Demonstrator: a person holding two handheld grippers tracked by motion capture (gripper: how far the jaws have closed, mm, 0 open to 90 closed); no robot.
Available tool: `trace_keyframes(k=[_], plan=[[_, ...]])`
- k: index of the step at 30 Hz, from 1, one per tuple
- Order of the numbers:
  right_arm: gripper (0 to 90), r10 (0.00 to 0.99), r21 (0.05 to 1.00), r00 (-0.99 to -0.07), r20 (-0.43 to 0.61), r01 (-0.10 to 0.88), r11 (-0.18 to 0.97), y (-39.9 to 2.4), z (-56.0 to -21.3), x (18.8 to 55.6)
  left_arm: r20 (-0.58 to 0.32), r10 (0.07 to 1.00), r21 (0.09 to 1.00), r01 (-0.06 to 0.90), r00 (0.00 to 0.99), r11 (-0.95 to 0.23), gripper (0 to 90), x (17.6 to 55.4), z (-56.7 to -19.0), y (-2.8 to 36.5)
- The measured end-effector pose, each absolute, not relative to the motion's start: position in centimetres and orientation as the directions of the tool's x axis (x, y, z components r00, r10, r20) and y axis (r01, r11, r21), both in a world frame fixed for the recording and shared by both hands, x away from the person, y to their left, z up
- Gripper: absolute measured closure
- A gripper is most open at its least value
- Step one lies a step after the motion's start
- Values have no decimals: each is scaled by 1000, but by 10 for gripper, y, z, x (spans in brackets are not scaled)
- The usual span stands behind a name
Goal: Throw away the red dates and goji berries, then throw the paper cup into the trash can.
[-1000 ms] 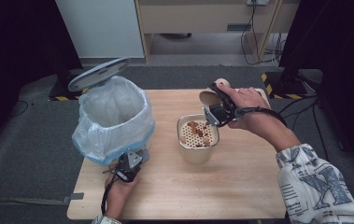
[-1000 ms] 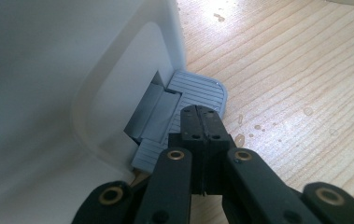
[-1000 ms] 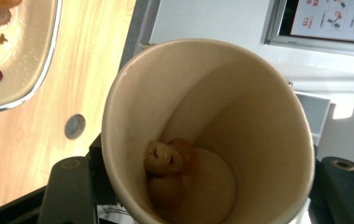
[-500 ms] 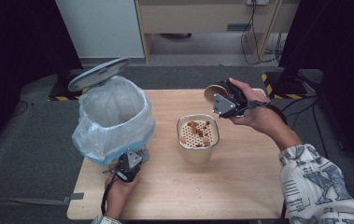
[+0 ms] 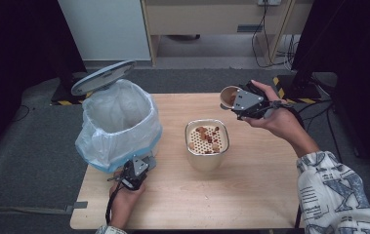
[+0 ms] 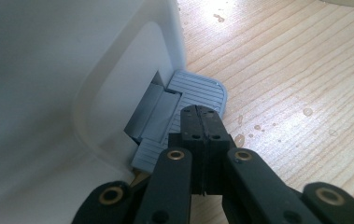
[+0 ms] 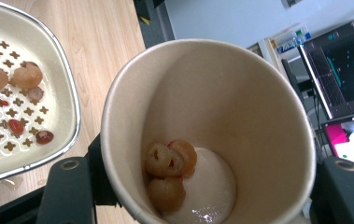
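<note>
A tan paper cup (image 5: 228, 95) lies tilted on its side above the table's far right, and my right gripper (image 5: 233, 100) is shut on it. In the right gripper view the cup (image 7: 240, 107) opens toward the camera between my right gripper's (image 7: 202, 200) jaws, with three fruit pieces (image 7: 169, 164) stuck near its bottom. A cream strainer container (image 5: 207, 157) stands mid-table with fruit bits (image 5: 206, 137) on its perforated insert. My left gripper (image 5: 141, 166) is shut, and its tips (image 6: 201, 116) rest on the bin's grey pedal (image 6: 201, 89).
A white pedal bin (image 5: 119, 122) with a plastic liner stands at the table's left, its grey lid (image 5: 103, 77) raised. Water drops (image 6: 258, 127) dot the wood near the pedal. The strainer's rim (image 7: 74, 107) sits left of the cup. Cables and dark furniture lie beyond the table.
My right gripper has carried the tilted cup to the right, away from the strainer container. The left gripper has stayed on the pedal.
</note>
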State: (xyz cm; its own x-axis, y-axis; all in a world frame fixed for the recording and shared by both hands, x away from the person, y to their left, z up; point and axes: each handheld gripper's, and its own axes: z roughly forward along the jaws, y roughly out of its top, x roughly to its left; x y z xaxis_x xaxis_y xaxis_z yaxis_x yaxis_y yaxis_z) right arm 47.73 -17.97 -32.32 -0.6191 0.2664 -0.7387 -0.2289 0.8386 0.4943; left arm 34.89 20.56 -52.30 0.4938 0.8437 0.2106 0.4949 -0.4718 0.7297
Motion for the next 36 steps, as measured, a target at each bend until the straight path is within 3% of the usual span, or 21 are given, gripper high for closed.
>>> trace_keyframes(k=[25,36], plan=[[338,368,583,-648,-667,-146,799,-213,-321,479,210,843,730,494,494,-472,894,349,-523,206],[336,434,657,-686,-584,-85,749,-236,-332,482,209,843,729,495,495,-472,894,349,-523,206]])
